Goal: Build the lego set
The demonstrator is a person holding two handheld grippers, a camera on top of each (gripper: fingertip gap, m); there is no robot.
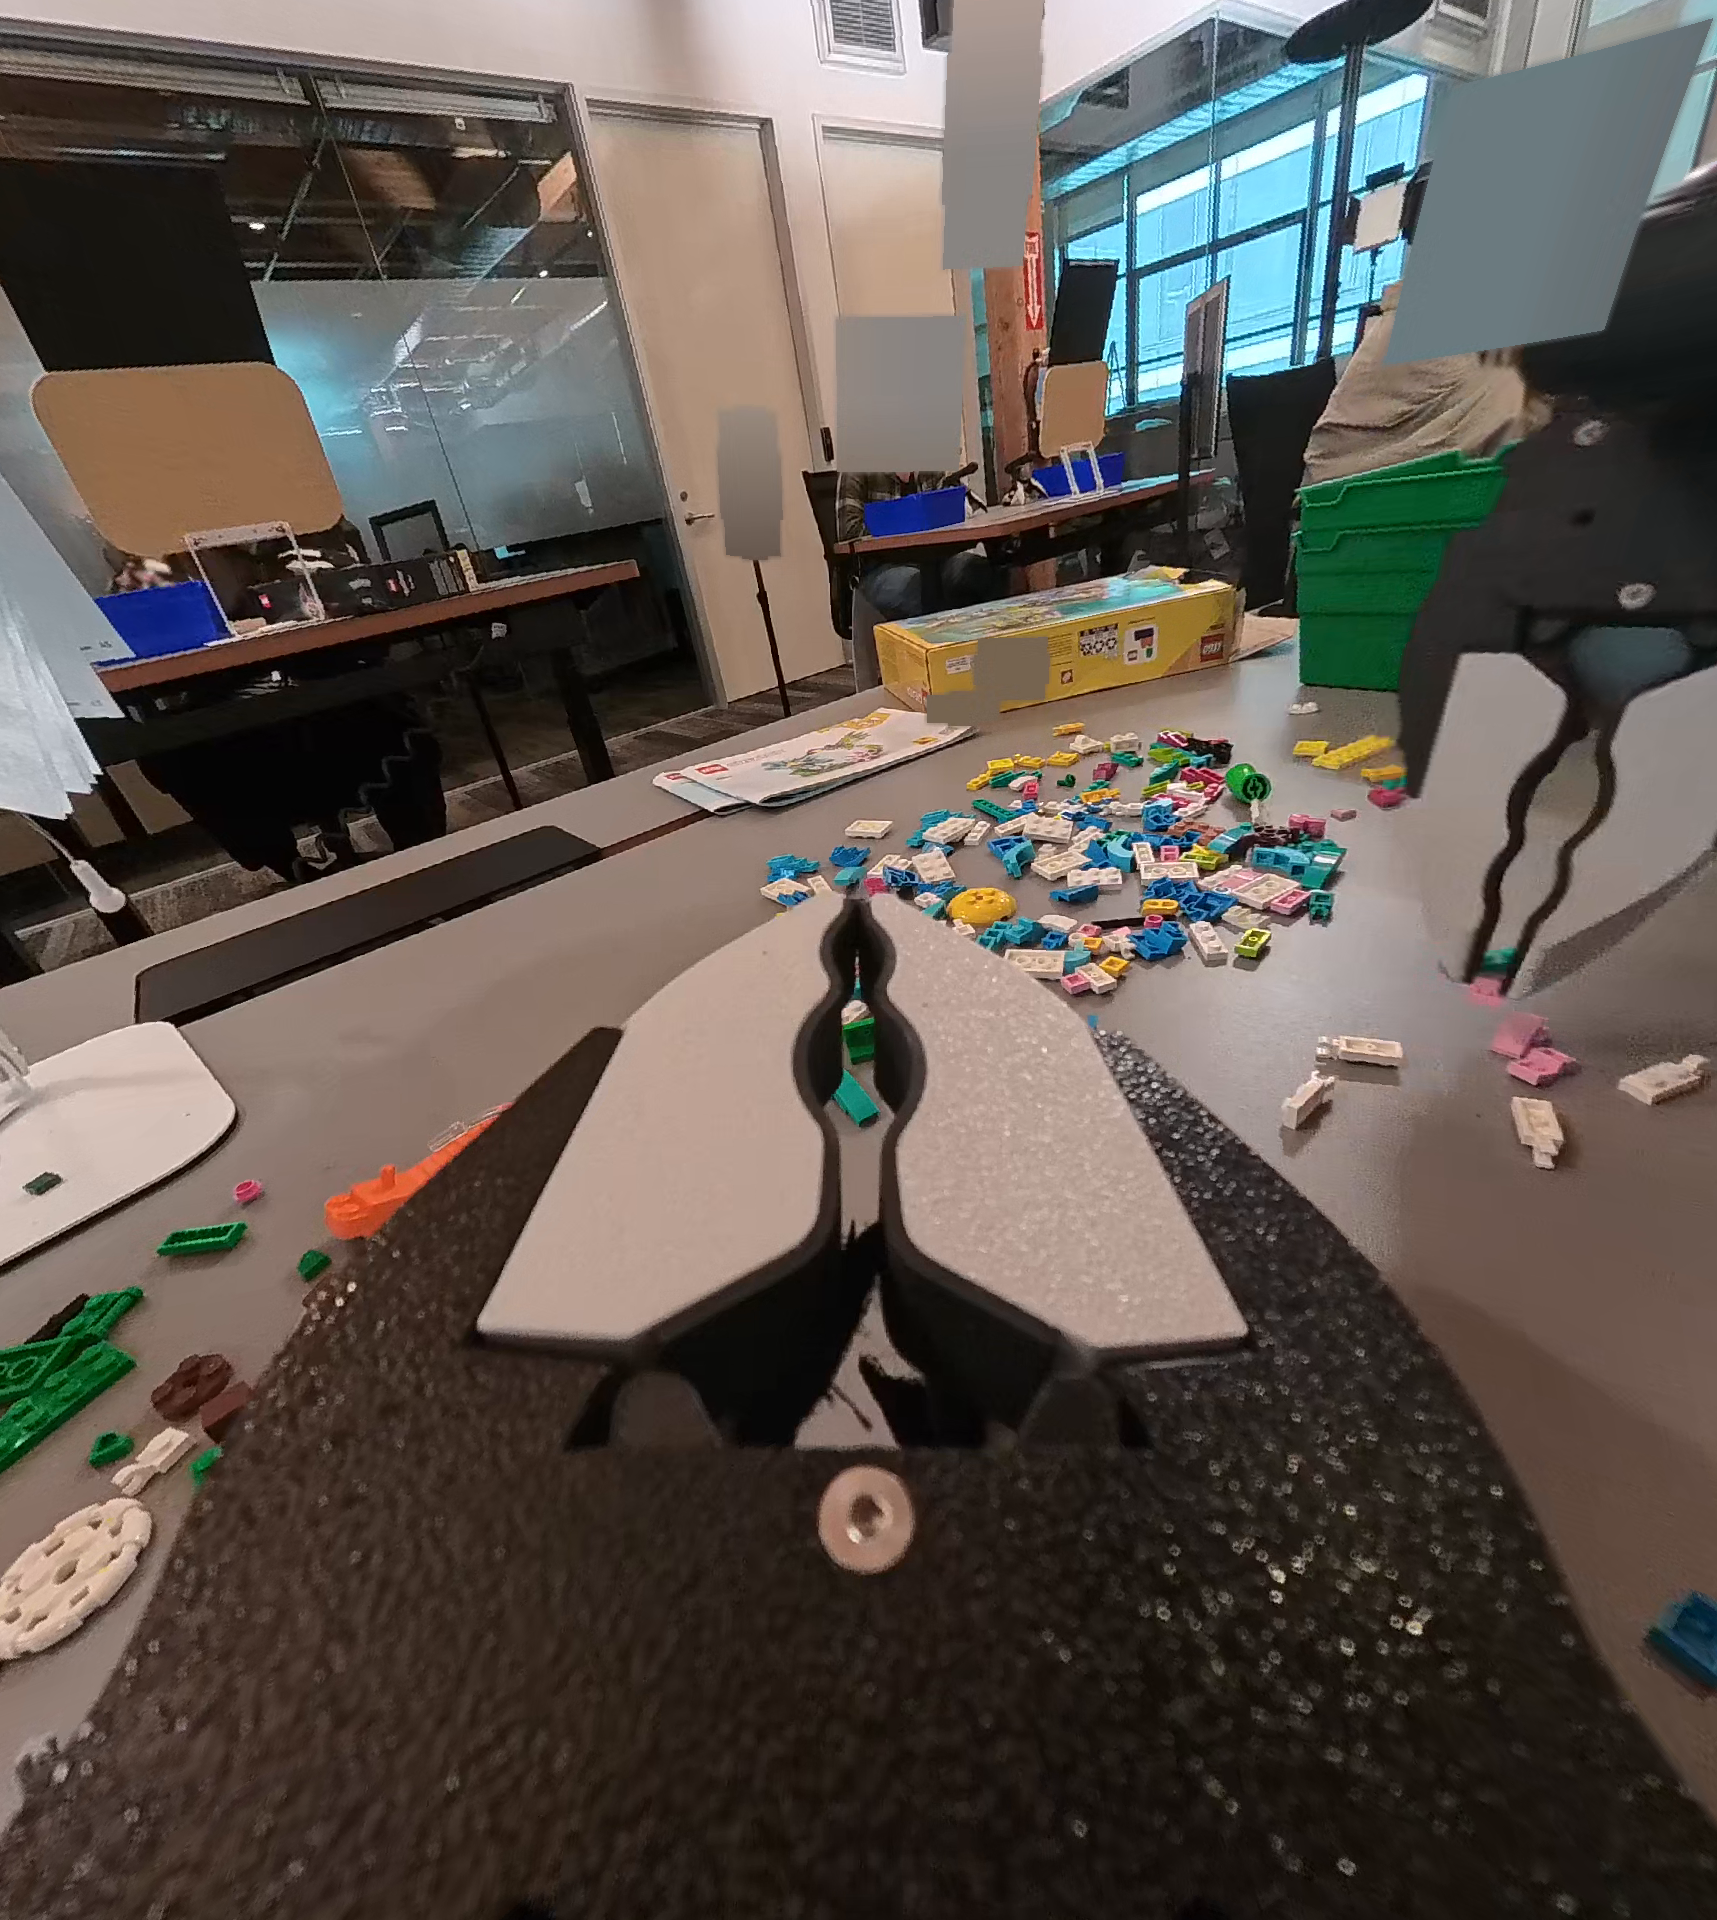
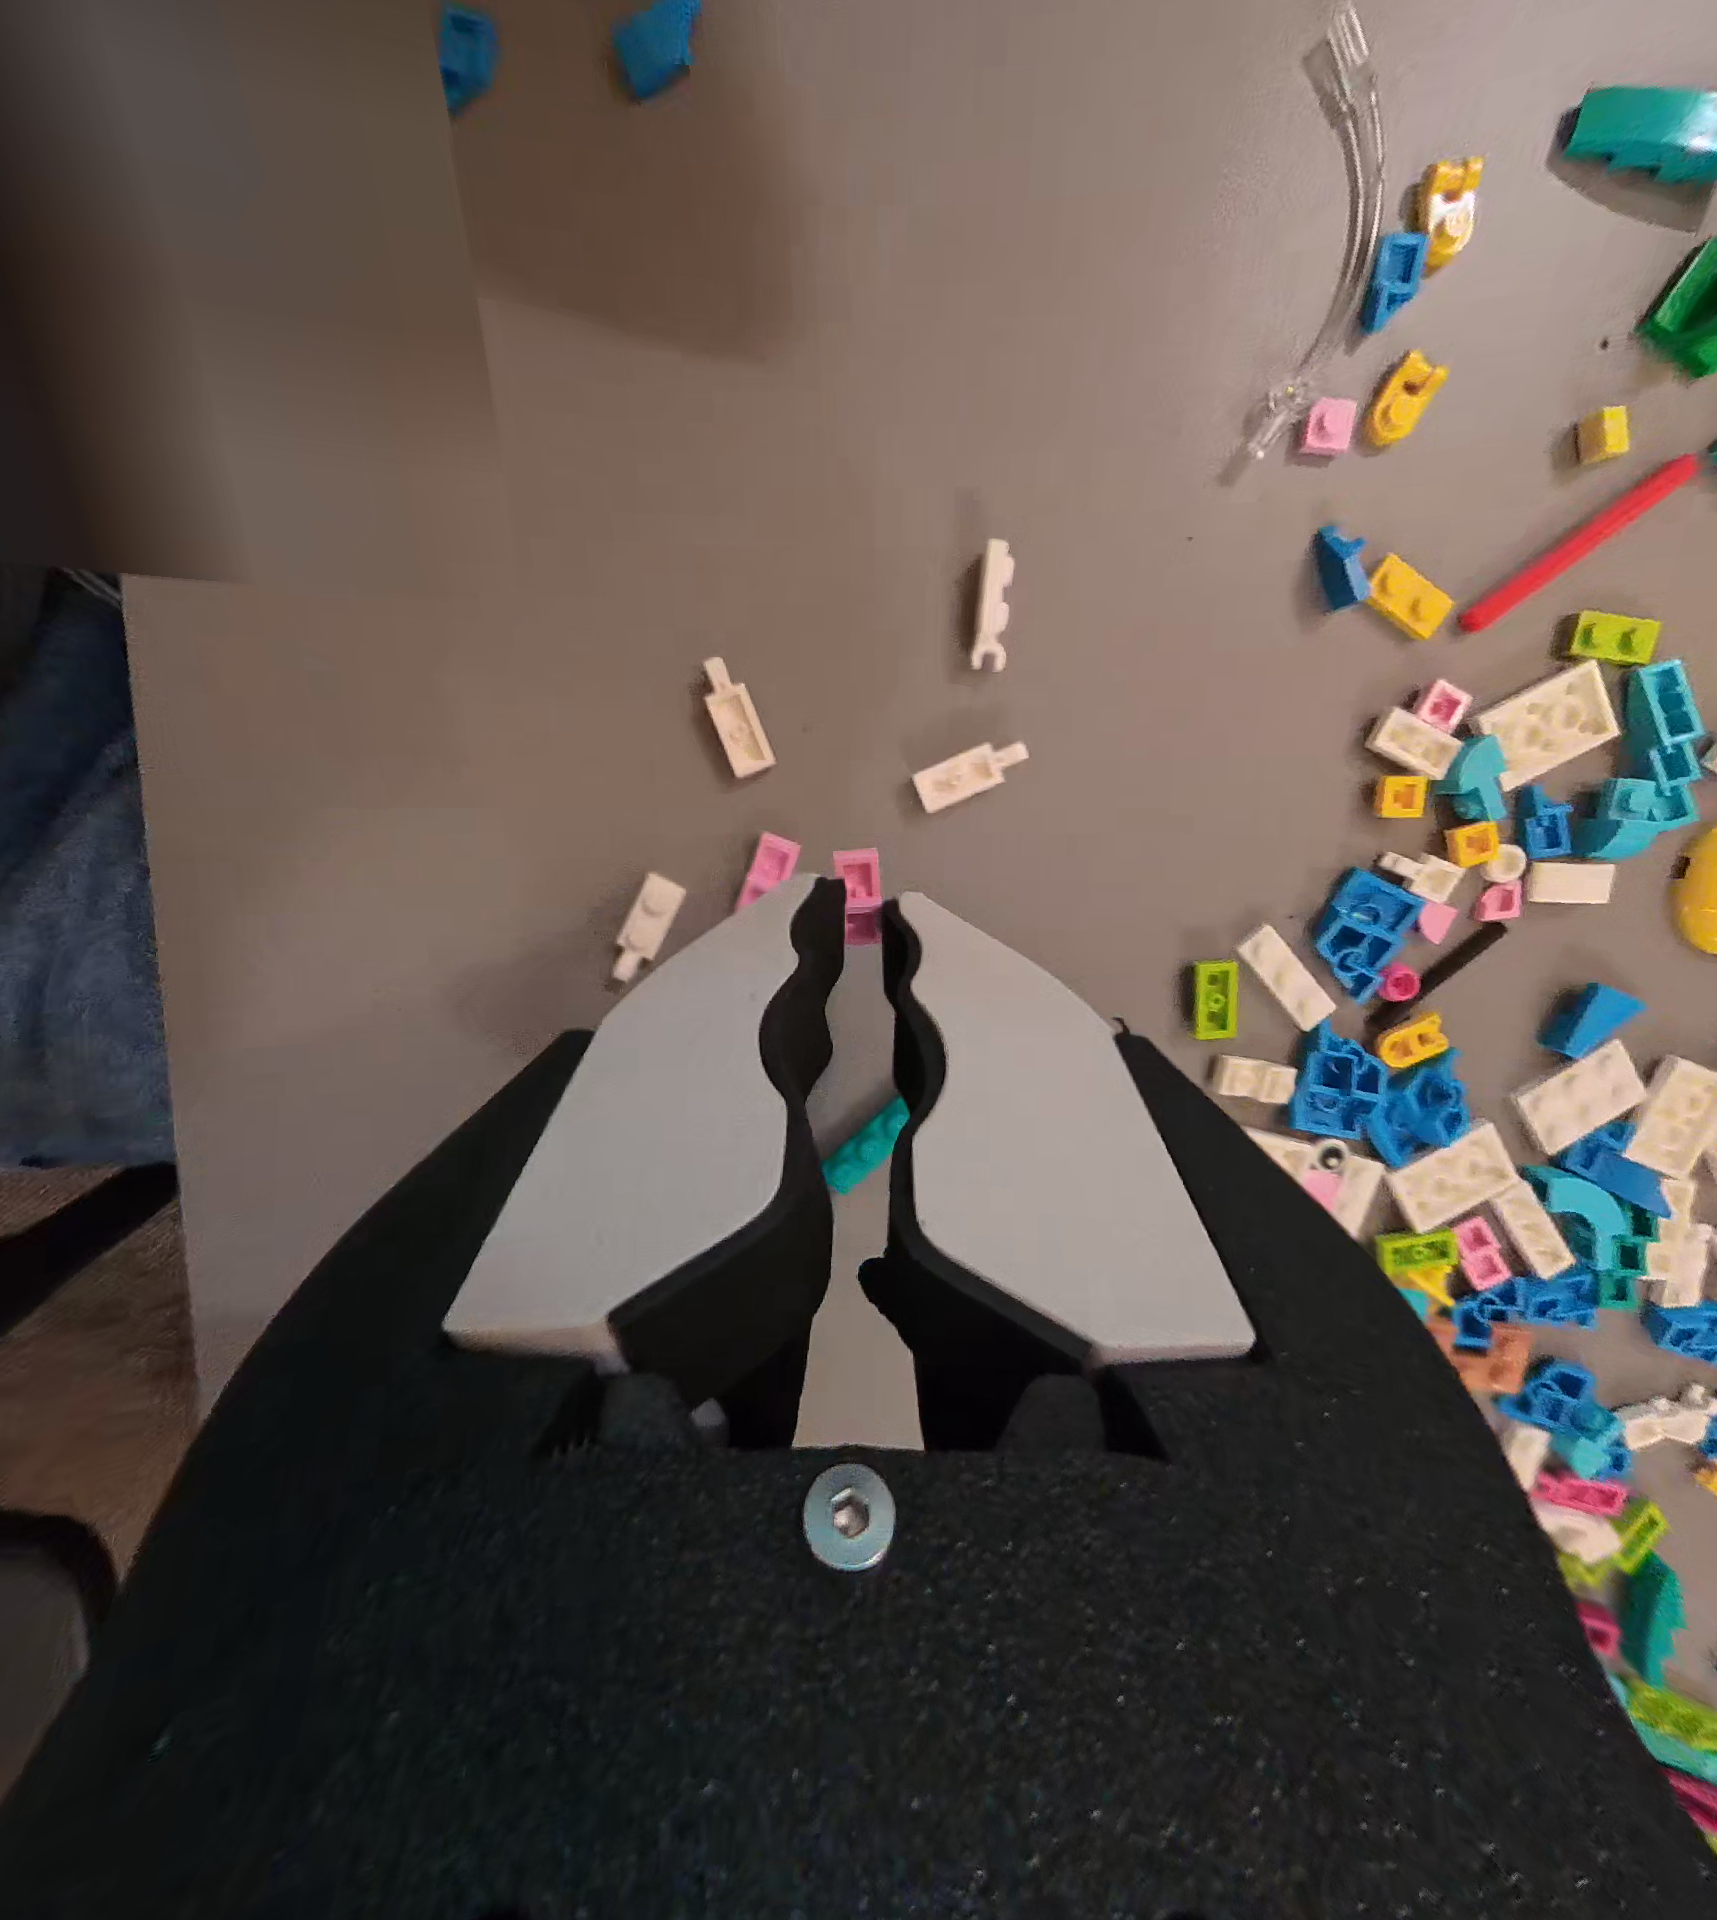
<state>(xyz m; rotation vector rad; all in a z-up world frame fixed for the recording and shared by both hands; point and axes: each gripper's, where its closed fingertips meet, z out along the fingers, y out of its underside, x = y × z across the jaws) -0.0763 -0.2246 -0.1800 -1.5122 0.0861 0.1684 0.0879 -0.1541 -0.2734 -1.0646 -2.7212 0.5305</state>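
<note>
The step in hand looks like picking a small part. The right gripper (image 2: pixel 862 902) points down at the grey table (image 2: pixel 625 520), its tips nearly together around a pink brick (image 2: pixel 859 883), and the far view shows the tips pressing that brick against the tabletop. I judge it closed on the brick, though the grip looks shallow. A teal plate (image 2: pixel 864 1143) lies under the fingers, apparently loose.

The left gripper (image 1: pixel 859 920) hovers to the left with its tips closed and nothing clamped; a green piece (image 1: pixel 859 1034) shows through the gap behind.

Next, the pink brick needs a clean lift without slipping out.

Near the tips lie another pink brick (image 2: pixel 769 868) and 4 white clip plates (image 2: pixel 738 719), close enough to be nudged. The main brick pile (image 2: pixel 1560 1091) spreads right. The instruction booklet (image 1: pixel 812 758) and yellow box (image 1: pixel 1056 644) sit far across.
</note>
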